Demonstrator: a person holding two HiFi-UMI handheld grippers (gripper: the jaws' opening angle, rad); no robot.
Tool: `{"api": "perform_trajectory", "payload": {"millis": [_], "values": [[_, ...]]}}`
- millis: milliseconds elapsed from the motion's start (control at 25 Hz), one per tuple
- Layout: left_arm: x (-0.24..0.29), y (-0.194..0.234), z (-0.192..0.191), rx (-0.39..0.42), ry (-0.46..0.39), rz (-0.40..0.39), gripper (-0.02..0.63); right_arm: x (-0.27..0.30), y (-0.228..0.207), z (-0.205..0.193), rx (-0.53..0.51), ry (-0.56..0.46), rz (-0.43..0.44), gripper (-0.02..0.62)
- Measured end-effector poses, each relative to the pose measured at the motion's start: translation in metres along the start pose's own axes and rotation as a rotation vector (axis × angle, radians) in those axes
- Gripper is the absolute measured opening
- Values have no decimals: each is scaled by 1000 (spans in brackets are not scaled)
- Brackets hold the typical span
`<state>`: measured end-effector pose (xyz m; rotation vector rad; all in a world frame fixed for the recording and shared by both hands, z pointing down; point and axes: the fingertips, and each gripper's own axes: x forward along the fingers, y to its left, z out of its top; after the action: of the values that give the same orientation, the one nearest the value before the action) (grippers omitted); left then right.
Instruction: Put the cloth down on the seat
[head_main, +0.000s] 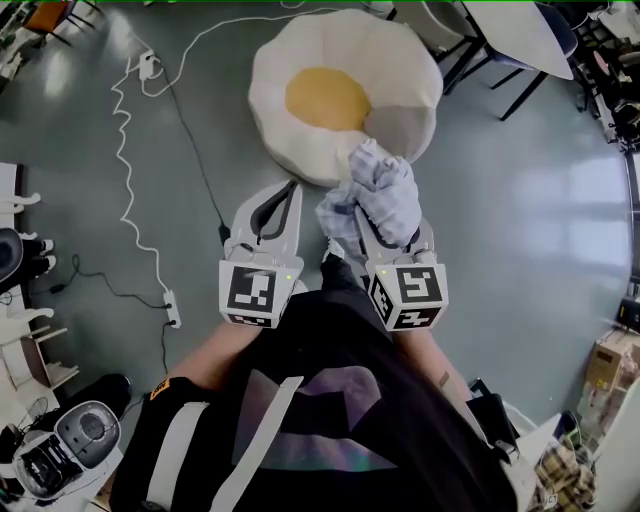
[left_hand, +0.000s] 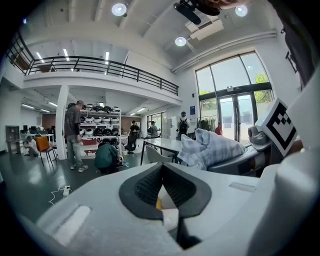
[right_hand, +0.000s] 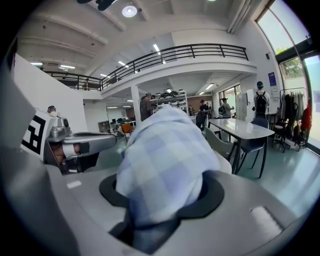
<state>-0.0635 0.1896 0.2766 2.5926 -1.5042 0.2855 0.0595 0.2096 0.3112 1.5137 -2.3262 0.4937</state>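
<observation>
Below you the glossy grey floor (head_main: 520, 200) carries a round cream cushion seat with a yellow centre (head_main: 325, 98), and a white power strip on a thin cable (head_main: 172, 308) lies well apart, at its left.

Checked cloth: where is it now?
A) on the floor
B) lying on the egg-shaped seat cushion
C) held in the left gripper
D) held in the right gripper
D: the checked cloth is bunched between the jaws of the right gripper.
</observation>
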Motion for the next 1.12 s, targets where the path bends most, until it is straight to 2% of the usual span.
{"api": "perform_trajectory", "payload": {"millis": [680, 1120], "values": [[134, 22, 29, -12, 19, 29, 0, 87, -91, 47, 6, 37, 39, 227], [169, 43, 37, -14, 26, 72, 0, 127, -120, 66, -3, 46, 64, 227]]}}
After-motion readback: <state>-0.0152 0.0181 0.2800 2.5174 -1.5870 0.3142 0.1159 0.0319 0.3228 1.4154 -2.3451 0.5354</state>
